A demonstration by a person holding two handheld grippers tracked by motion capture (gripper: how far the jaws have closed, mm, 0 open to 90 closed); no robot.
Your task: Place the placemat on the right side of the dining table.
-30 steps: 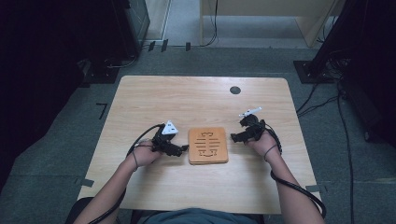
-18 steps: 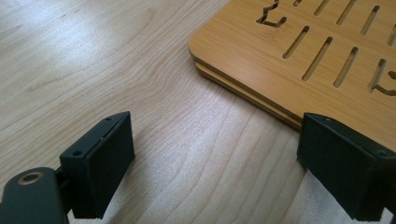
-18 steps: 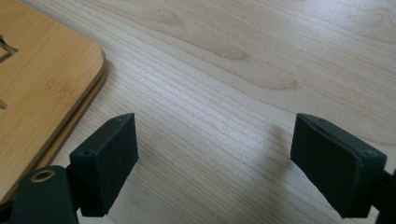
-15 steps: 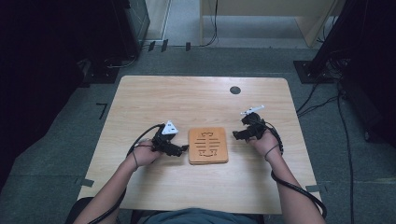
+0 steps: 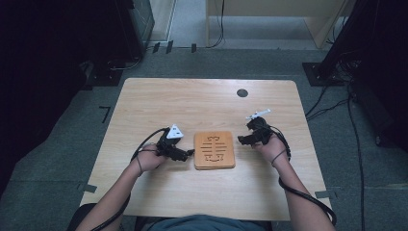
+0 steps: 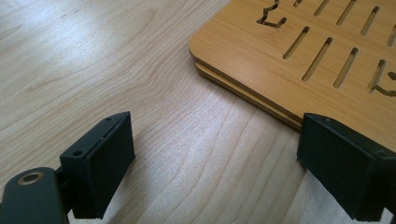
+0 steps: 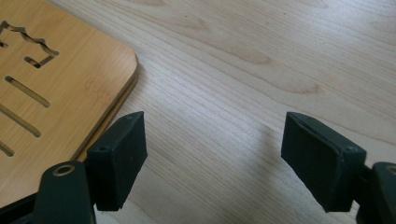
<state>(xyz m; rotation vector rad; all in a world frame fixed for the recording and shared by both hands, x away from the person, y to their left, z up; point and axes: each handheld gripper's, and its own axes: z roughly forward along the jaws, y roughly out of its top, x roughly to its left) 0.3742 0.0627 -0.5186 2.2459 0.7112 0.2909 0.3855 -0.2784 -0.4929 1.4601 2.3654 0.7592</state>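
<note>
Your left gripper (image 5: pixel 188 154): jaws spread, nothing between, tips just beside left edge of slotted wooden board (image 5: pixel 214 150); forearm angled in from lower left. Board flat at table (image 5: pixel 159 101) centre, between both grippers, slots running across. Your right gripper (image 5: pixel 242 140): jaws apart, just been closing, empty, pointing at board's right edge. Left sits nearer.

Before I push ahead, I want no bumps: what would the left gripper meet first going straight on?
Probably the wooden slotted board: the left gripper is open, its far pad already near the board's edge.
</note>
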